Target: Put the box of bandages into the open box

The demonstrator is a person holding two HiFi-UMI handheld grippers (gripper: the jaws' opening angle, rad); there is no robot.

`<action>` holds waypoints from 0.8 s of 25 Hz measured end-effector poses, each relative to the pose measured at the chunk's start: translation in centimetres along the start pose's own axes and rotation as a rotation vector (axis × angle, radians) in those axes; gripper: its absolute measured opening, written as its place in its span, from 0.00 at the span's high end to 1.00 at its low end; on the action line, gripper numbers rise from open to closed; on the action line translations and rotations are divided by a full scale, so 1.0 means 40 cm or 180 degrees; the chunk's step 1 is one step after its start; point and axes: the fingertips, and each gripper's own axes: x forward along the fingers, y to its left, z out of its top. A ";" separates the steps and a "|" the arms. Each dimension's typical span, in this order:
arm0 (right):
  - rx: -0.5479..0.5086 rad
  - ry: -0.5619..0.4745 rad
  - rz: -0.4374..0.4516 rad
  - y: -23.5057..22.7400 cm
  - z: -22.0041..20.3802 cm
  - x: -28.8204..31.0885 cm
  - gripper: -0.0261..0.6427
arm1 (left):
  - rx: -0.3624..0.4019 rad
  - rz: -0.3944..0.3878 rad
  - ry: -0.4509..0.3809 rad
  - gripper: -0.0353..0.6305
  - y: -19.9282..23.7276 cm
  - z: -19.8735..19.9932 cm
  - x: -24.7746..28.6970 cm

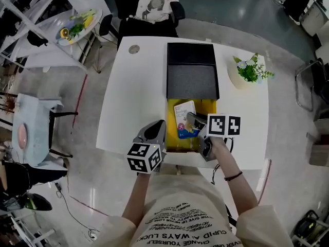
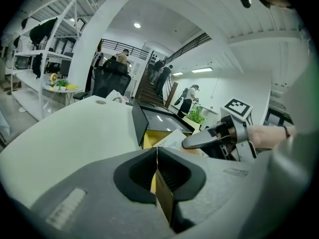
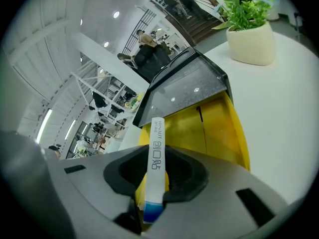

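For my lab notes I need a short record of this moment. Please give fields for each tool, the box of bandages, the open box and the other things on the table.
left tool: shut on the yellow side wall of the open box
right tool: shut on the box of bandages, held on edge
box of bandages: over the yellow inside, not released; contact with the bottom not visible
lid: black, folded back, away from the person
also on table: potted plant, far right

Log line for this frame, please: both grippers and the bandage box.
phase: placing | right gripper: shut on box of bandages, over open box | left gripper: shut on wall of open box | released: no
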 end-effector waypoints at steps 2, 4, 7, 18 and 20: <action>0.0007 0.0006 -0.0072 -0.012 -0.002 0.000 0.83 | 0.0009 -0.0041 0.0019 0.91 -0.001 0.000 0.008; 0.0036 0.0009 -0.0112 -0.019 -0.005 0.001 0.83 | 0.0026 -0.0085 0.0040 0.91 -0.005 0.000 0.015; 0.0059 0.0034 -0.0158 -0.026 -0.010 0.003 0.82 | 0.0055 -0.0145 0.0070 0.91 -0.012 -0.001 0.025; -0.0417 0.0148 -0.0567 -0.057 -0.016 0.009 0.77 | 0.0107 -0.0282 0.0121 0.91 -0.036 0.003 0.048; -0.0468 0.0200 -0.0601 -0.058 -0.024 0.015 0.75 | 0.0105 -0.0280 0.0124 0.91 -0.036 0.003 0.048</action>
